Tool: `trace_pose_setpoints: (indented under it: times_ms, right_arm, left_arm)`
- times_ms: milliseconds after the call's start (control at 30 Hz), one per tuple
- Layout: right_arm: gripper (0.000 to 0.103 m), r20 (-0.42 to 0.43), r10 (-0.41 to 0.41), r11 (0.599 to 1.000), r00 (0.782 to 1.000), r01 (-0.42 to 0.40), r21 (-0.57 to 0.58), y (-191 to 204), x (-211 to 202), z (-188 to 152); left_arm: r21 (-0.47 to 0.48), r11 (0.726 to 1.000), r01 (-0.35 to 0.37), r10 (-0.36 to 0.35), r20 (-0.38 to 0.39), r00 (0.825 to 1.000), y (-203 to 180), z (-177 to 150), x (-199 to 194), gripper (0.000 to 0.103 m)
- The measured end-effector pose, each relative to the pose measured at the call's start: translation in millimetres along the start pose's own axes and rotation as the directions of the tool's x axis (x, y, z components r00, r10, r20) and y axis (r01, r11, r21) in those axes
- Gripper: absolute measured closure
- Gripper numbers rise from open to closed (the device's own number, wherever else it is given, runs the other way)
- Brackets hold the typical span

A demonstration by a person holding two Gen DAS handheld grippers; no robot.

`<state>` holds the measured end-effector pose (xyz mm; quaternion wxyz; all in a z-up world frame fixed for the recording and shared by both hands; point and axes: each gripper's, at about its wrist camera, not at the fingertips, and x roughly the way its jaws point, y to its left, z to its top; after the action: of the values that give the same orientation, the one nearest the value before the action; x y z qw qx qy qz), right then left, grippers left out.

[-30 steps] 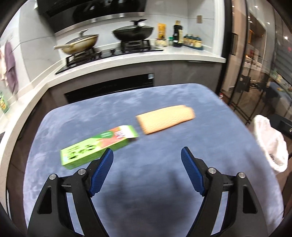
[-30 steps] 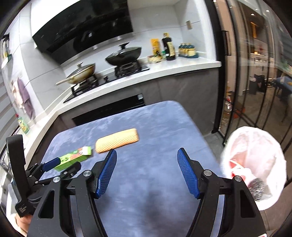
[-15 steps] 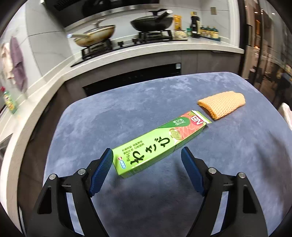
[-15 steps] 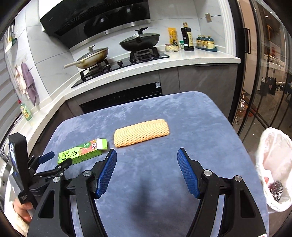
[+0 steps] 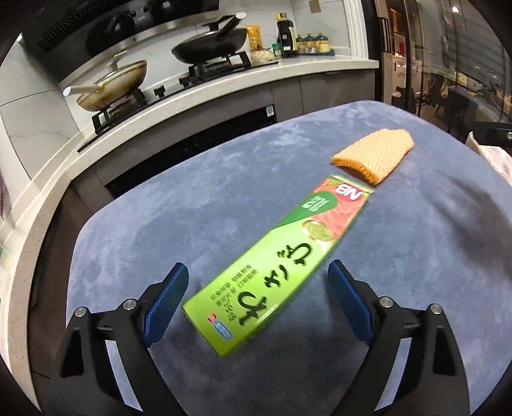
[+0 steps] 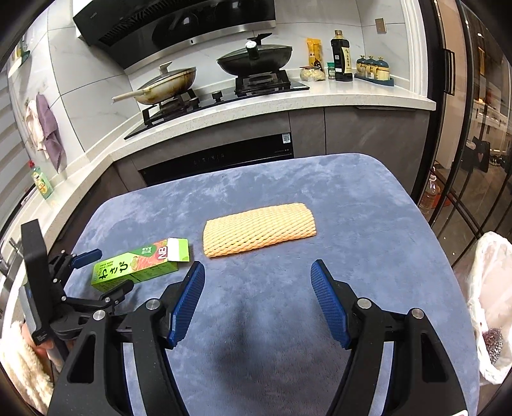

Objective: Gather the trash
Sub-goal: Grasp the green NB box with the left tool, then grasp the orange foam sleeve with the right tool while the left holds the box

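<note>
A kitchen is shown: a white countertop [image 6: 288, 105] is run along grey cabinets [image 6: 368, 134] under white wall tiles [image 6: 80, 64]. A black range hood [image 6: 179, 22] is mounted above the hob [image 6: 224, 96]. Dark glass doors [image 6: 473, 128] are seen at right

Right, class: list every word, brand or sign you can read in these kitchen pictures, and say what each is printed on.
"NB": white letters on the red end of the green box.
"わさび": large dark characters along the box's green side.
Small print on the box: too small to read.
Dark bottle label: too small.
Code sticker on the oven door: unreadable.
</note>
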<state>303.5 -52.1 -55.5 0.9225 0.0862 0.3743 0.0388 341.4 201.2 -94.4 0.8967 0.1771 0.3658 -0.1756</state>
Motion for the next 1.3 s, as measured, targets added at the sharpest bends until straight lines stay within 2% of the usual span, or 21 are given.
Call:
trace_pose_setpoints:
  times_ms: [133, 233, 333, 400, 433, 500, 567, 700, 867, 1000, 1167, 1300]
  right_arm:
    - [0.036, -0.007, -0.002, 1.000, 1.000, 0.002, -0.005, 1.4, 5.4, 0.2]
    - [0.036, -0.011, 0.000, 1.000, 1.000, 0.000, -0.001, 1.0, 9.6, 0.6]
    - [0.036, -0.017, -0.002, 1.000, 1.000, 0.002, 0.000, 0.5, 14.0, 0.1]
    - [0.036, -0.020, -0.005, 1.000, 1.000, 0.004, -0.001, 0.1, 16.0, -0.2]
    - [0.036, -0.021, -0.006, 1.000, 1.000, 0.006, -0.002, -0.1, 17.4, -0.1]
    - [0.036, -0.023, -0.008, 1.000, 1.000, 0.008, 0.000, -1.1, 19.8, 0.4]
    - [0.036, -0.026, -0.011, 1.000, 1.000, 0.011, 0.001, -2.6, 23.0, 1.0]
    - [0.036, -0.034, -0.011, 1.000, 0.999, 0.012, 0.015, -8.6, 29.7, 1.6]
    - [0.036, -0.030, -0.012, 1.000, 0.999, 0.013, 0.016, -12.9, 38.6, 2.8]
    - [0.036, -0.025, -0.022, 1.000, 0.999, 0.022, 0.014, -17.1, 51.3, 8.6]
    - [0.036, -0.023, -0.023, 0.999, 0.999, 0.024, 0.042, -26.2, 70.2, 20.0]
    - [0.036, -0.044, -0.032, 0.997, 0.999, 0.035, 0.067, -34.4, 90.4, 26.3]
  left_arm:
    - [-0.030, 0.999, 0.013, -0.014, -0.038, 0.999, 3.1, 1.8, 8.6, 0.019]
    - [-0.039, 0.999, -0.002, 0.000, -0.043, 0.999, 0.2, 0.7, 7.6, 0.022]
    - [-0.062, 0.998, -0.005, 0.001, -0.051, 0.999, -4.7, 1.1, 6.2, 0.032]
    - [-0.082, 0.997, 0.009, -0.014, -0.058, 0.998, -9.6, 2.7, 5.5, 0.045]
    - [-0.093, 0.996, 0.011, -0.017, -0.061, 0.998, -12.2, 3.8, 5.2, 0.048]
    - [-0.149, 0.987, 0.054, -0.068, -0.091, 0.993, -17.8, 6.1, 8.1, 0.060]
    - [-0.195, 0.980, 0.035, -0.055, -0.099, 0.994, -24.2, 8.1, 9.5, 0.063]
    - [-0.307, 0.952, 0.005, -0.036, -0.097, 0.995, -29.7, 10.5, 10.3, 0.064]
    - [-0.465, 0.885, -0.010, -0.033, -0.085, 0.996, -29.7, 10.1, 8.4, 0.064]
    - [-0.516, 0.854, -0.061, 0.013, -0.094, 0.995, -34.2, 12.7, 9.0, 0.064]
    - [-0.541, 0.831, -0.128, 0.077, -0.115, 0.990, -40.7, 18.5, 14.9, 0.064]
    - [-0.517, 0.837, -0.179, 0.131, -0.128, 0.983, -46.2, 21.3, 18.5, 0.064]
